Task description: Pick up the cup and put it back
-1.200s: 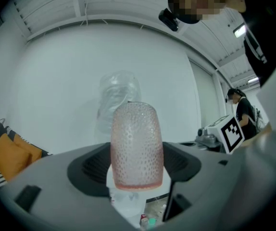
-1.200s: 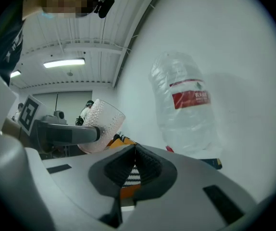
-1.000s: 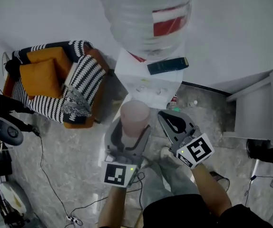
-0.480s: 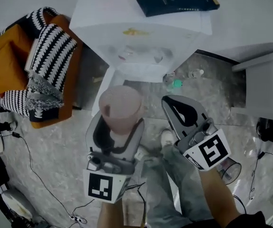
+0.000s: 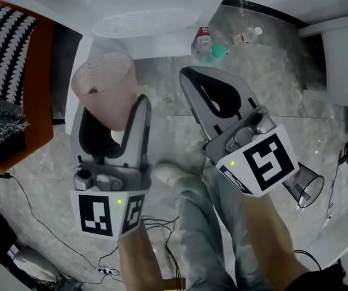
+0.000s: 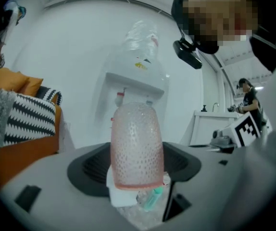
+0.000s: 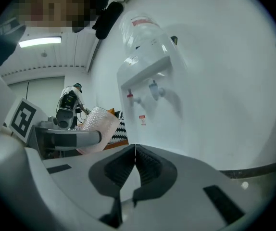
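Observation:
A pink dimpled plastic cup [image 5: 104, 86] is held in my left gripper [image 5: 110, 123], whose jaws are shut on its lower part; the cup's mouth points up and away. In the left gripper view the cup [image 6: 137, 146] stands between the jaws, in front of the white water dispenser [image 6: 135, 85]. My right gripper [image 5: 205, 99] is beside it to the right, jaws shut with their tips touching and nothing between them. In the right gripper view the cup [image 7: 97, 129] shows at the left, and the dispenser [image 7: 145, 73] ahead against the wall.
The dispenser's drip tray [image 5: 143, 24] lies just ahead of the cup. Small bottles [image 5: 213, 47] stand on the marble floor. An orange armchair with a striped cushion [image 5: 7, 47] is at the left, a white cabinet [image 5: 344, 59] at the right. Cables [image 5: 34, 193] trail on the floor.
The head view has tipped down and closer: dispenser top and bottle left the frame. Both grippers loom larger. The left one, still holding the cup, has shifted left.

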### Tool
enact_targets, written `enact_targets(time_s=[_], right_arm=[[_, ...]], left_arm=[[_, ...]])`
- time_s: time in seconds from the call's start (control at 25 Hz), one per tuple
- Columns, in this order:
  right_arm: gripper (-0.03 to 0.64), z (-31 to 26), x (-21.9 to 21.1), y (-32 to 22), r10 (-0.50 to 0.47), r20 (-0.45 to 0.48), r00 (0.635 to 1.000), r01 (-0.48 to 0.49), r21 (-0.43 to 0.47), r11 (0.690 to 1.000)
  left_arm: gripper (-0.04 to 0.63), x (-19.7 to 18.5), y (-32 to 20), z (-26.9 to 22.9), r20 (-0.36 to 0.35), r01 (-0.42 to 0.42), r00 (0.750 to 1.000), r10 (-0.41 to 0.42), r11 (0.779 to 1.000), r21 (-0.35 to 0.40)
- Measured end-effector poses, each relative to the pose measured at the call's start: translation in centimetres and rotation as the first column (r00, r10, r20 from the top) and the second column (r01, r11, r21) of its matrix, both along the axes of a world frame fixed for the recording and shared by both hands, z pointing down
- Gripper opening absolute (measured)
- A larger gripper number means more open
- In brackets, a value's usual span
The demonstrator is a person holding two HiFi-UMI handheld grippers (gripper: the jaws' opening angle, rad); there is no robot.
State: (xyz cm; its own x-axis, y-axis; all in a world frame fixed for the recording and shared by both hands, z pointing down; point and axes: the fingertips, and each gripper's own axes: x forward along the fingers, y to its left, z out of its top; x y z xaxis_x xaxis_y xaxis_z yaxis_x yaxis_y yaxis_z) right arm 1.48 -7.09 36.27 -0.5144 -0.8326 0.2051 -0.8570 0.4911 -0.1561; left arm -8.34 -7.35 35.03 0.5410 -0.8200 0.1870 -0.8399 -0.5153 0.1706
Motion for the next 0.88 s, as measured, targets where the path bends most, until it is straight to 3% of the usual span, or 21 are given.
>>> enact_targets(time_s=[0.12,0.24,0.48,0.68,0.88], right_arm=[[0.011,3.2,0.5,-0.3,0.062,0.008,0.998,-0.062,-0.011,0.998],[0.011,5.7,1.0,-1.3,0.117,0.06,0.991,-0.117,-0.01,0.993],[0.011,11.5,0.6,-4.2,0.1,0.048,0.994,-0.101,0.02,0.995],[0.011,16.8,0.4,-5.9,0.063,-0.007,0.998,-0.063,0.014,0.998],[0.011,20.9,1.8,-7.1,0.102,0.001,0.995,-0.102,0.011,0.995]], left_arm=[[0.337,0.3,0.2,3.6,-0.064,-0.027,0.998,0.027,1.0,-0.002],[0.337,0.8,0.5,7.5,-0.072,-0.065,0.995,0.064,0.998,-0.002],[0.337,1.1,-1.1,14.0,-0.089,-0.066,0.994,0.063,0.997,-0.037],[0.337,1.3,-3.0,20.0,-0.017,-0.011,1.0,0.011,1.0,-0.023],[0.337,1.9,-4.7,24.1,-0.047,-0.007,0.999,0.006,1.0,-0.022]])
